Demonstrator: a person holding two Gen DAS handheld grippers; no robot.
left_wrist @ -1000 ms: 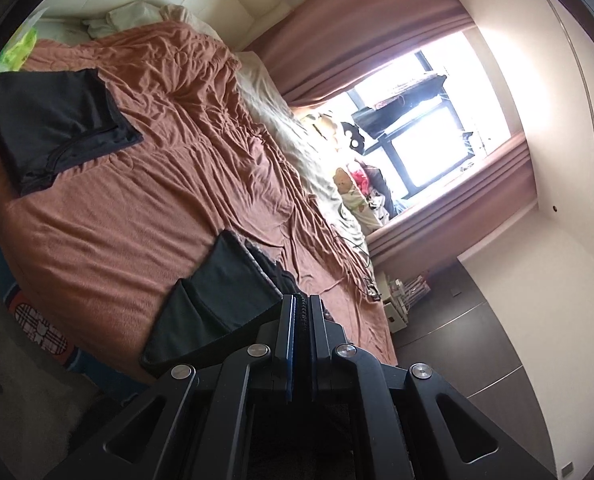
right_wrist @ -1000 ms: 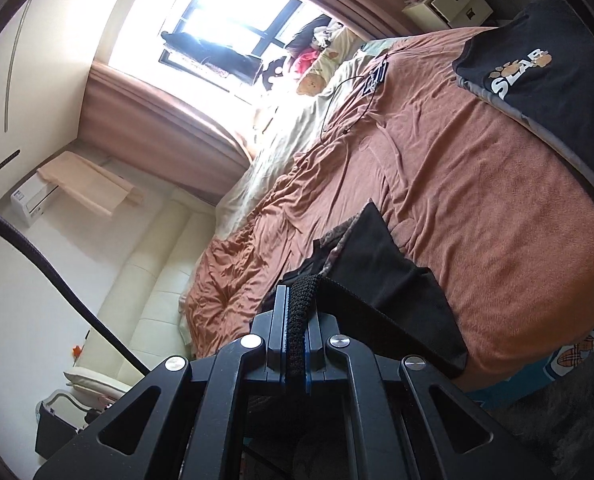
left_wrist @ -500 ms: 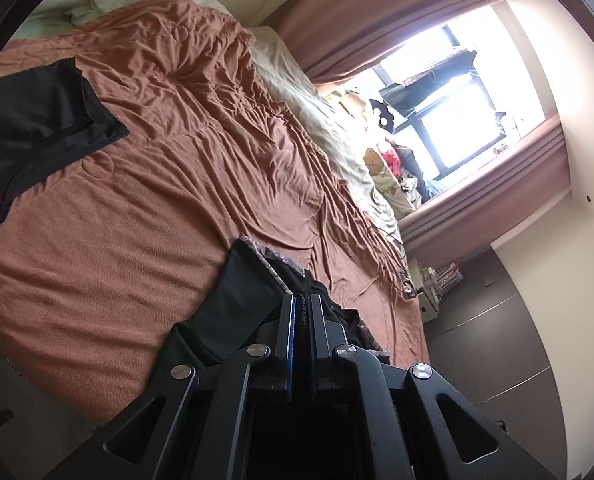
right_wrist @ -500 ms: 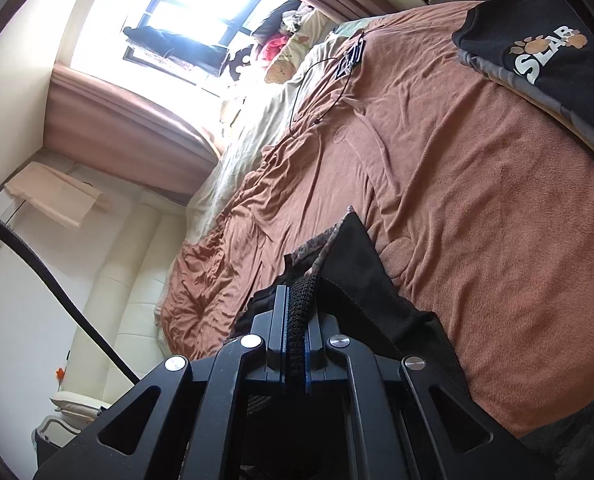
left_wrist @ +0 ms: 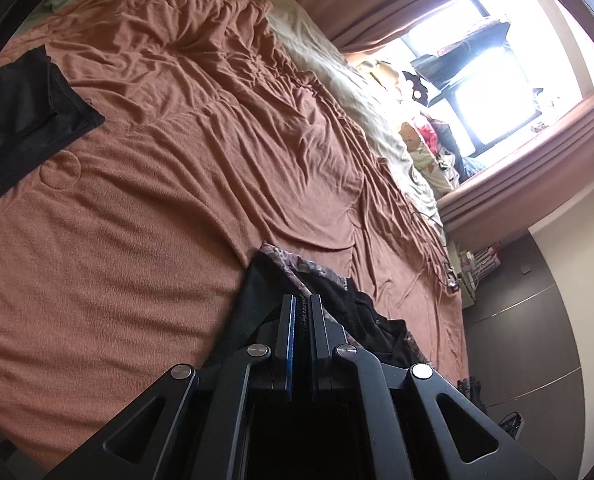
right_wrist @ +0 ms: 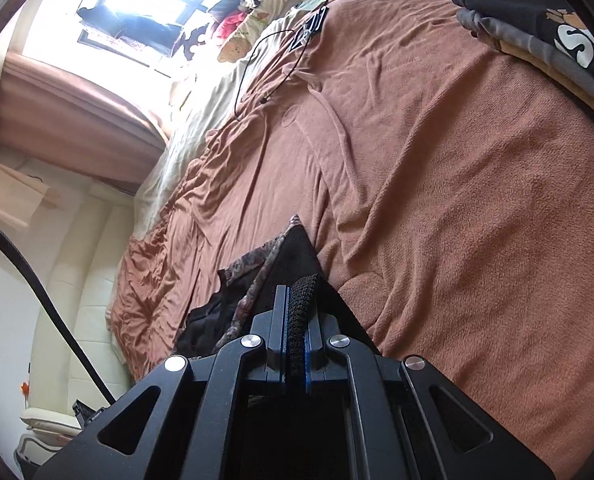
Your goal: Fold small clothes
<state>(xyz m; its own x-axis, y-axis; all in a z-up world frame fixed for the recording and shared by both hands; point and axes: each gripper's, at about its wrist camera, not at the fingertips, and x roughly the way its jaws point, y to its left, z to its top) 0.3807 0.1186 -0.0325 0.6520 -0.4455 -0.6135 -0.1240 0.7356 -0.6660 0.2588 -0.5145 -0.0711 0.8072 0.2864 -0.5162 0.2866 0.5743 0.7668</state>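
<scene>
Rumpled brown bedspread (left_wrist: pixel 185 168), bright curtained window (right_wrist: pixel 137 4).

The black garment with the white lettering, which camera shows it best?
The right wrist view: the black printed garment lies at the bed's far corner, lettering partly cut off. The left wrist view does not show it, only a different plain black garment.

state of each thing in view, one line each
left tool: shut on the black garment
right tool: shut on the same garment's knit edge
black garment: pinched by both tools, partly draped on the bed
bedspread: brown, wrinkled
folded black cloth: lying flat on the bed
printed dark clothes: stacked at the bed's edge
curtains: drawn open
</scene>
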